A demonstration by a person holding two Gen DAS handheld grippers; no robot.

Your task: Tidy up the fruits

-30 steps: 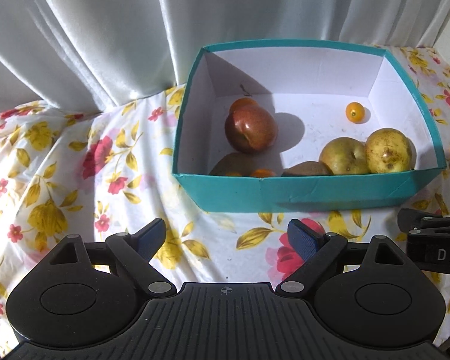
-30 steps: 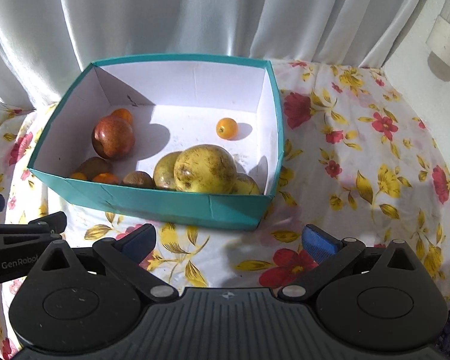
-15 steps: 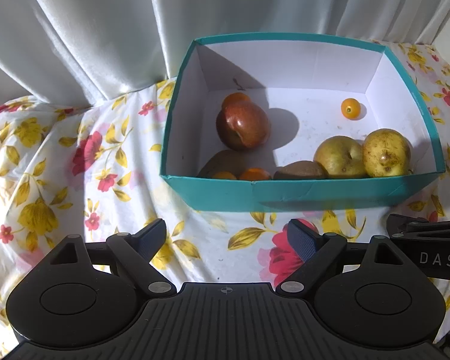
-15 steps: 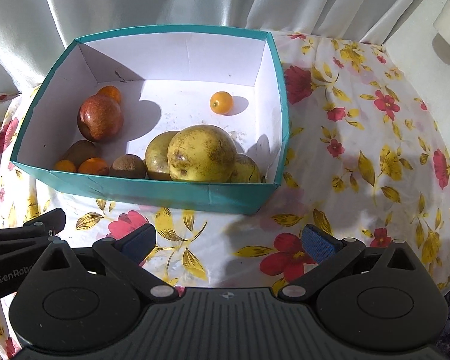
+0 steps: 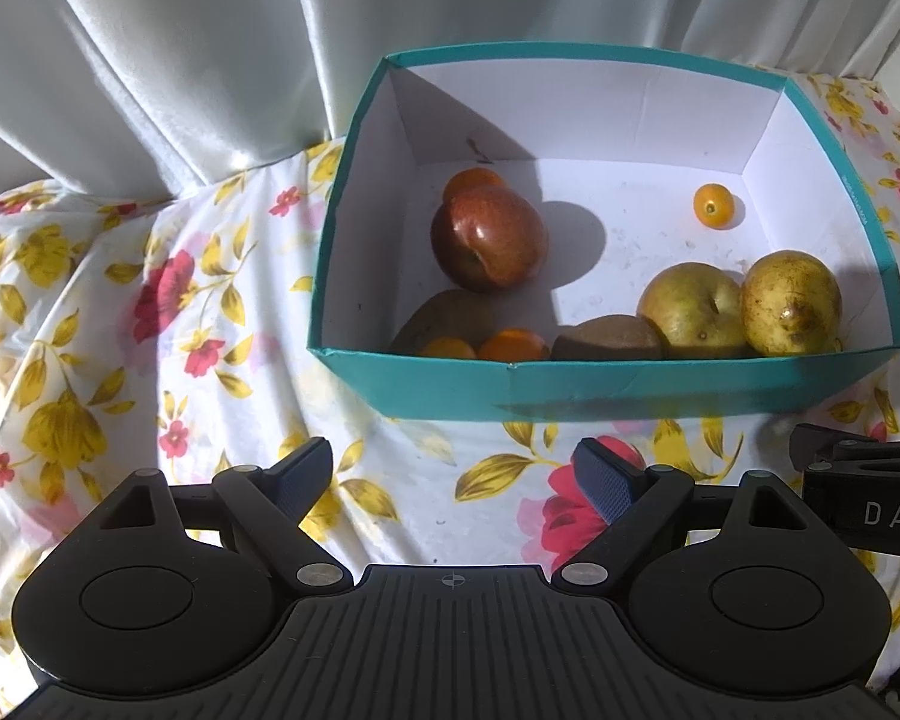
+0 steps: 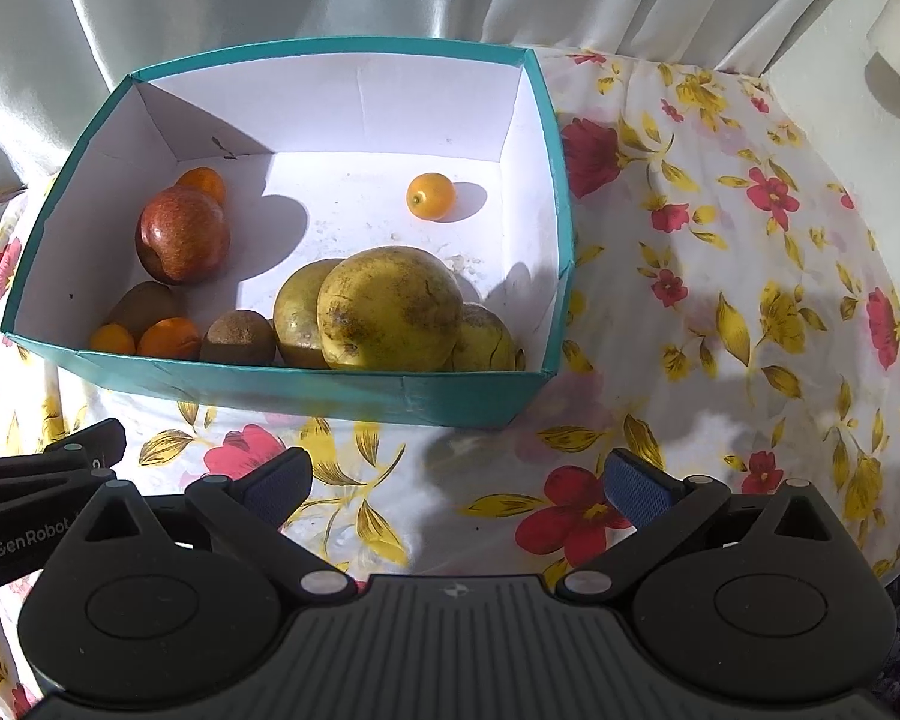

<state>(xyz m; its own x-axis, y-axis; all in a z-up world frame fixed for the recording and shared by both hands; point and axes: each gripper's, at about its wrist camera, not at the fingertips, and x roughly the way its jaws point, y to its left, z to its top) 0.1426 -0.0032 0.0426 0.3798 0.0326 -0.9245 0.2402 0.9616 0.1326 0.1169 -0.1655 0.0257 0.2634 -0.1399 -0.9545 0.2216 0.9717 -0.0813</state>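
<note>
A teal box [image 5: 606, 387] [image 6: 306, 384] with white inner walls stands on a floral cloth and holds the fruit. Inside are a red apple [image 5: 489, 237] [image 6: 183, 234], yellow-green pears [image 5: 789, 303] [image 6: 390, 306], brown kiwis [image 5: 609, 339] [image 6: 237, 336], small oranges [image 5: 513, 345] [image 6: 168, 336] and one small orange fruit alone [image 5: 713, 206] [image 6: 430, 196]. My left gripper [image 5: 453, 474] is open and empty in front of the box. My right gripper [image 6: 459, 483] is open and empty, also in front of the box.
The floral cloth [image 5: 150, 312] [image 6: 750, 300] covers the surface around the box. White curtains [image 5: 180, 60] hang close behind it. A white wall [image 6: 870, 120] stands at the right. Each gripper's side shows at the other view's edge.
Both grippers have risen and tilted, so the box appears lower and more from above. The fruit has not moved. Both grippers stay open.
</note>
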